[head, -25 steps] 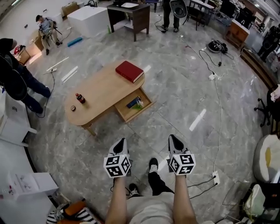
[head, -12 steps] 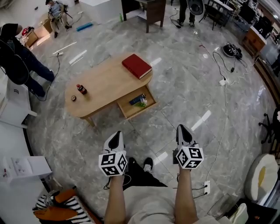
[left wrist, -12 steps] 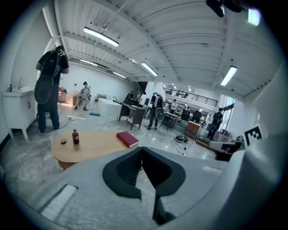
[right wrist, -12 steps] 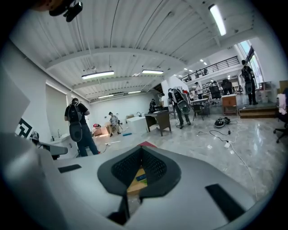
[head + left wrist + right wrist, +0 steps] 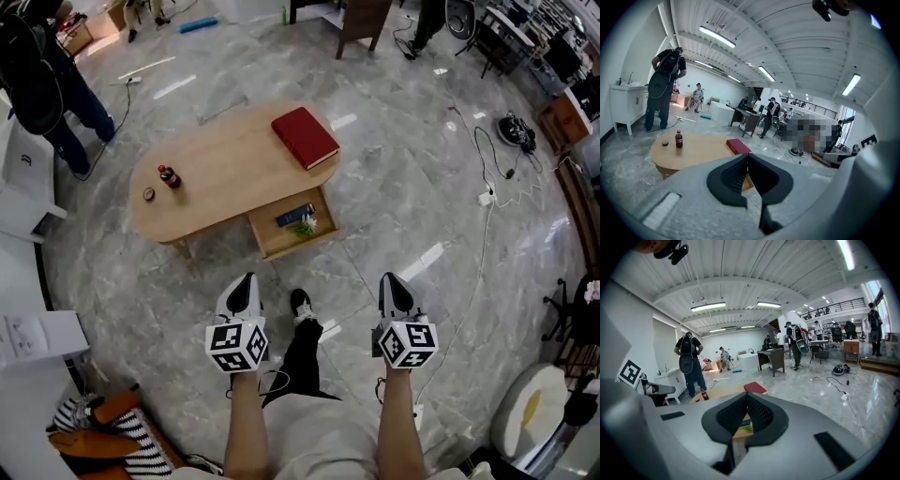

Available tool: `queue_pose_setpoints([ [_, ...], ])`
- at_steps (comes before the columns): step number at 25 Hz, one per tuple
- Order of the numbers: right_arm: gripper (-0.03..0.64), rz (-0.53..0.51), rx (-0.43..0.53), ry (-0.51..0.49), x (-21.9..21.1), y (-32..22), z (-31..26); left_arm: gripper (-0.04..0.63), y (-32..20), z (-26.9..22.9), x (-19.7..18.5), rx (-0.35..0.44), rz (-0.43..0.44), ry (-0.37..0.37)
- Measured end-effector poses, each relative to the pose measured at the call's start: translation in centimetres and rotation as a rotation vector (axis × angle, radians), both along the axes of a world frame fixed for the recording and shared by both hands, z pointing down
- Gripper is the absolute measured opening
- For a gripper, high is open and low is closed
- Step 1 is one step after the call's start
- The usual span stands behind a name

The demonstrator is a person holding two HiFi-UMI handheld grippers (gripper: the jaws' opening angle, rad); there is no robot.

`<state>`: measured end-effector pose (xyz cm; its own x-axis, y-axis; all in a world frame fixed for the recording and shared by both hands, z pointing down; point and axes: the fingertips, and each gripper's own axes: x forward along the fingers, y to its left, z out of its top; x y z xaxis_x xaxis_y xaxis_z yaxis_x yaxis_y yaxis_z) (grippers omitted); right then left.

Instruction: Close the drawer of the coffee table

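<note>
Nearest the person, the left gripper and right gripper hang over glossy grey marbled floor, each with its dark ribbed jaws pressed together on nothing. Ahead and between them, somewhat nearer the left one yet well apart from both, the drawer, a shallow wooden box, stands pulled out of the coffee table, its front facing the person, so the push likely runs straight away. Farther on, a red book and a small bottle sit on the smooth oval top.

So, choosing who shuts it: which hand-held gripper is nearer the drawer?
Left. The left hand-held gripper is just before the drawer; the right hand-held gripper farther rightward.
</note>
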<state>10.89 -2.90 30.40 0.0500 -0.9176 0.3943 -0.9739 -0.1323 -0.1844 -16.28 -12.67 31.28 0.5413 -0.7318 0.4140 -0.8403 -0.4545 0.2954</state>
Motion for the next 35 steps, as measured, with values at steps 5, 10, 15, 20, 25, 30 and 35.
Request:
queue_pose_setpoints([
  [5, 0.015, -0.036, -0.029, 0.058, 4.0, -6.1, 1.2, 0.009, -6.8, 2.3, 0.7, -0.008, -0.1, 0.016],
  [10, 0.015, -0.058, -0.05, 0.028, 5.8, -13.0, 2.4, 0.009, -11.7, 3.6, 1.4, -0.032, -0.147, 0.009],
  [15, 0.015, -0.136, -0.055, 0.082, 5.7, -16.7, 3.2, 0.009, -13.6, 5.3, 3.0, -0.048, -0.106, -0.085],
  [20, 0.015, -0.21, -0.051, 0.106, 6.4, -17.5, 5.3, 0.009, -13.5, 7.5, 5.3, -0.041, -0.019, -0.202],
  [25, 0.015, -0.226, -0.064, 0.125, 8.0, -18.2, 12.0, 0.009, -13.3, 13.5, 5.0, -0.048, -0.076, -0.197],
  [30, 0.015, -0.342, -0.01, 0.262, 8.8, -18.2, 20.2, 0.009, -11.9, 21.1, 5.8, 0.03, -0.096, -0.246],
  [35, 0.015, -0.392, 0.06, 0.293, 11.9, -17.4, 29.7, 0.009, -10.5, 30.8, 6.2, 0.086, -0.119, -0.26],
])
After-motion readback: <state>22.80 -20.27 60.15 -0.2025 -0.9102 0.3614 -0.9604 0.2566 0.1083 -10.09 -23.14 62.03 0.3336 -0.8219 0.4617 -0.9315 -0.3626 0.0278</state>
